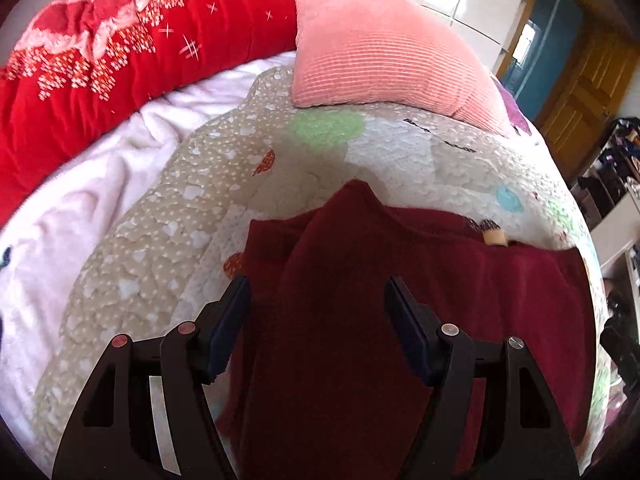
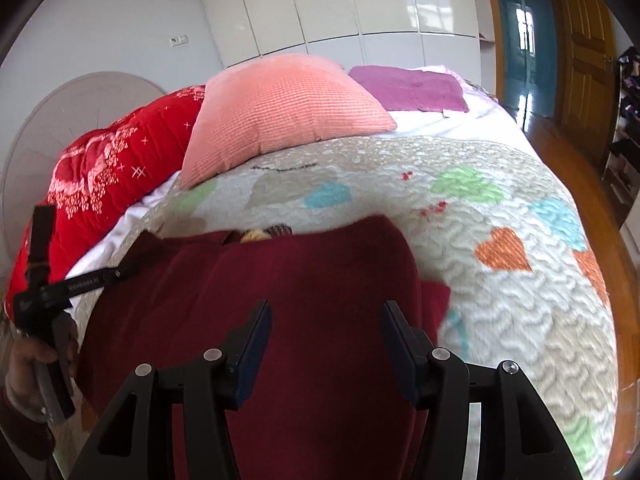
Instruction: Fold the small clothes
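Maroon garment (image 1: 400,320) flat on quilt (image 1: 160,240), collar pointing toward pillow (image 1: 380,52), both grippers (image 1: 316,304) (image 2: 324,332) open, empty.

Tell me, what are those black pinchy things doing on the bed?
A person holds two grippers over a dark red garment spread on the patterned quilt. The left gripper and right gripper both hover open, gripping nothing. The garment already looks partly folded. A pink pillow lies behind it.

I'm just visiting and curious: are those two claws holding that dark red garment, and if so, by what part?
Neither seems to hold it. The left claw and right claw stand open above the dark red garment, pads apart from the cloth.
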The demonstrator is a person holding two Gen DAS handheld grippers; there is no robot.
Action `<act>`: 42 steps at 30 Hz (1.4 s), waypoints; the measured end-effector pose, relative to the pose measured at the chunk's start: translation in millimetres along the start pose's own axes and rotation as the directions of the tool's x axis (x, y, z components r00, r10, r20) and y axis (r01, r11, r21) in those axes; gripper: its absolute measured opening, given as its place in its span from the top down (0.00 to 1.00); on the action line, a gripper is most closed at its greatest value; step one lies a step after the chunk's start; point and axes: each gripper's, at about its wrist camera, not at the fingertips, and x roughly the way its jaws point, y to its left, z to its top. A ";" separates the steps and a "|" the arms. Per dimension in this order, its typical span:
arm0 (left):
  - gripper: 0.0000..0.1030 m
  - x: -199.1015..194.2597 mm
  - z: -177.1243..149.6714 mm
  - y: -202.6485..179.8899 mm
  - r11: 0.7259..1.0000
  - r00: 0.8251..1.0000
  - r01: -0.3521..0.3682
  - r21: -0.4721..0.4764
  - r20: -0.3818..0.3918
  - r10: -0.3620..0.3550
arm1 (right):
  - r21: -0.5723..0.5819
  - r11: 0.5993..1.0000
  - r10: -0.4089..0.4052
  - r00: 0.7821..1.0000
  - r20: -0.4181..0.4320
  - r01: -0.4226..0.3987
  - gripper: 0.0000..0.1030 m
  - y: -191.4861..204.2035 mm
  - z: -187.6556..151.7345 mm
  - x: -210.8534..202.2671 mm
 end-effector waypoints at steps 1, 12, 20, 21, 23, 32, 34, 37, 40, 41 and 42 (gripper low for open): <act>0.32 -4.9 -3.9 0.1 1.000 1.000 -0.003 0.010 0.001 0.003 | 0.003 1.000 -0.010 1.000 0.003 0.010 0.48 -1.0 -5.5 -3.3; 0.32 -34.3 -46.7 8.6 0.999 1.000 -0.013 0.032 -0.010 0.014 | 0.198 0.976 -0.065 0.990 -0.126 0.089 0.43 -53.6 -21.3 29.6; 0.32 -47.5 -82.2 35.0 0.998 0.999 0.026 -0.051 -0.023 -0.027 | 0.050 0.997 -0.061 0.998 0.019 0.060 0.43 -10.1 -21.7 -29.9; 0.32 -47.5 -87.7 38.4 0.998 0.999 0.030 -0.064 -0.026 -0.032 | 0.031 0.999 -0.039 0.999 0.013 0.038 0.43 -5.1 -23.1 -28.8; 0.32 -43.6 -96.1 43.5 0.997 0.999 0.027 -0.076 -0.045 -0.031 | -0.011 1.000 0.004 1.000 -0.024 -0.004 0.43 5.7 -30.4 -20.1; 0.32 -49.2 -110.9 60.9 0.982 0.994 0.100 -0.162 -0.022 -0.105 | -0.034 0.999 -0.022 0.991 -0.133 0.018 0.42 37.2 -30.3 7.7; 0.32 -51.0 -112.4 62.1 0.979 0.994 0.108 -0.174 -0.010 -0.112 | -0.029 0.998 0.047 0.992 -0.117 -0.051 0.42 53.9 -18.2 4.2; 0.32 -51.4 -115.2 65.1 0.975 0.992 0.124 -0.184 0.009 -0.124 | -0.062 0.986 0.147 0.983 -0.107 -0.154 0.42 94.5 1.1 9.3; 0.31 -51.8 -117.9 69.5 0.968 0.988 0.153 -0.199 0.023 -0.152 | -0.111 0.968 0.209 0.969 -0.131 -0.224 0.40 139.9 16.2 26.4; 0.31 -51.6 -118.2 70.9 0.965 0.987 0.163 -0.203 0.027 -0.161 | -0.123 0.962 0.227 0.964 -0.141 -0.244 0.32 153.7 21.4 35.6; 0.31 -51.7 -118.9 72.5 0.963 0.985 0.175 -0.207 0.032 -0.172 | -0.132 0.953 0.248 0.953 -0.172 -0.272 0.25 173.3 27.5 50.8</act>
